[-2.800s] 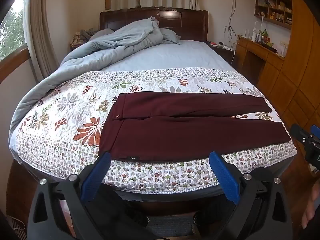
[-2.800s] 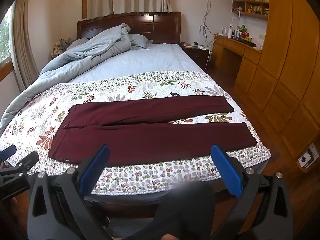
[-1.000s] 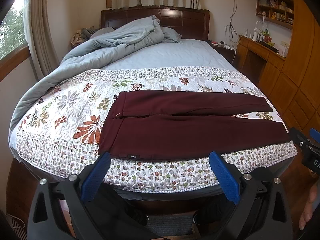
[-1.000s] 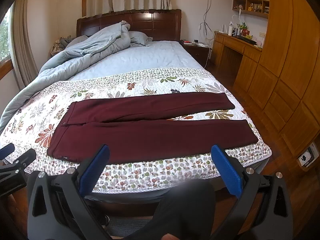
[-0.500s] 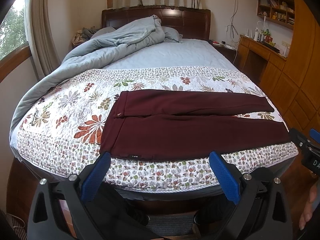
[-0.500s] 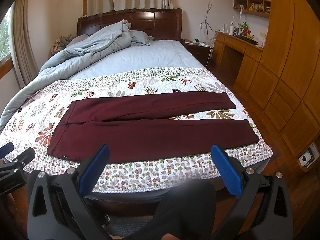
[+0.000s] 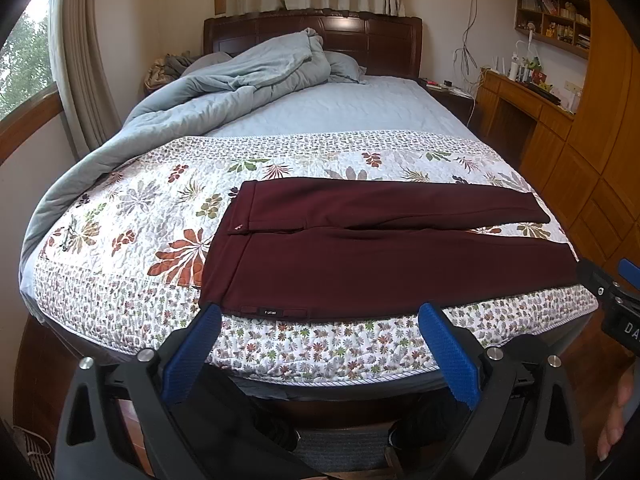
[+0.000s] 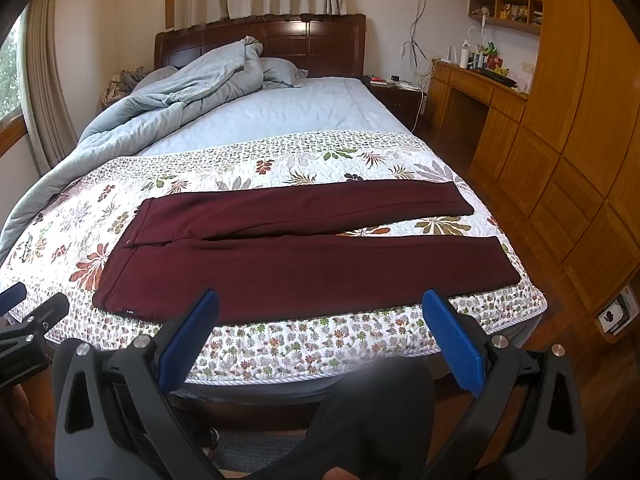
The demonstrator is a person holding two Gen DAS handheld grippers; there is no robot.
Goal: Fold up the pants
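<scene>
Dark maroon pants (image 7: 380,248) lie flat across the floral quilt (image 7: 132,216) at the foot of the bed, waistband at the left, the two legs running right and slightly apart. They also show in the right wrist view (image 8: 304,252). My left gripper (image 7: 320,314) is open and empty, held short of the near edge of the bed by the waist end. My right gripper (image 8: 320,300) is open and empty, short of the near edge in front of the near leg. The right gripper's tip shows at the left view's right edge (image 7: 612,284), the left gripper's at the right view's left edge (image 8: 24,312).
A rumpled grey-blue duvet (image 7: 224,92) is piled at the back left by the dark wooden headboard (image 7: 360,40). A wooden desk (image 8: 480,88) and wardrobe (image 8: 580,120) stand along the right. Wooden floor (image 8: 532,224) runs beside the bed. A window (image 7: 20,56) is at the left.
Both grippers have drifted slightly nearer and higher over the bed's near edge. The pants have not moved and both grippers stay open.
</scene>
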